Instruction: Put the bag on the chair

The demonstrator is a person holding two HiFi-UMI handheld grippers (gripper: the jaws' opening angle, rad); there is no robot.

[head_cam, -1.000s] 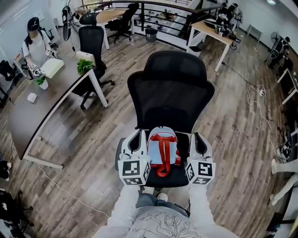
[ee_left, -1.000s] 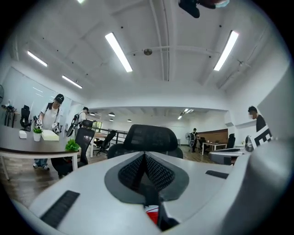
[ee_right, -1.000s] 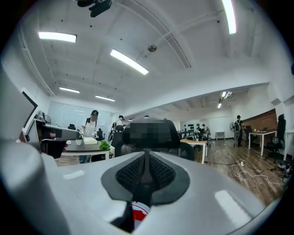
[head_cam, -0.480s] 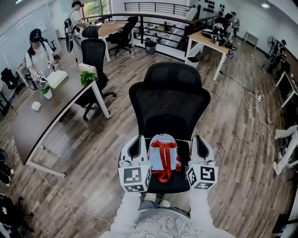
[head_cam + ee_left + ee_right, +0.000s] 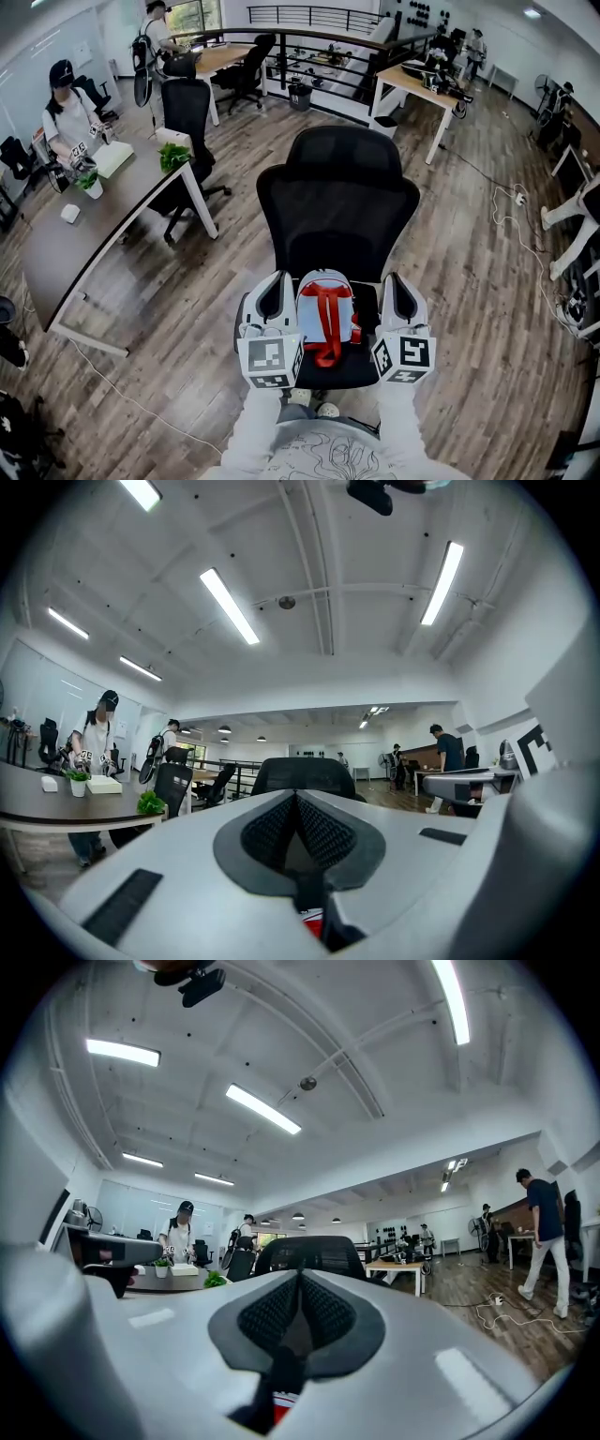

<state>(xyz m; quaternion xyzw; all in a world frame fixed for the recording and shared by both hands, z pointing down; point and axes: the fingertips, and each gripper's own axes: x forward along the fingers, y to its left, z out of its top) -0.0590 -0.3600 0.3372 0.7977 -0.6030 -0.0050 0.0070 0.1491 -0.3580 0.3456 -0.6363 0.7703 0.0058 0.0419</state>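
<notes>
Bag [image 5: 327, 314] over chair [image 5: 339, 202] seat between our left gripper [image 5: 278, 285] and right gripper [image 5: 397, 284]; left jaws together, right just closed, nothing pinched.

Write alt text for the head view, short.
A light blue bag with red straps sits on the seat of a black office chair, seen from above. The left hand-held gripper and right hand-held gripper flank it, jaws shut, the right's just closed on nothing. Desks and people fill the wood-floored office behind.
</notes>
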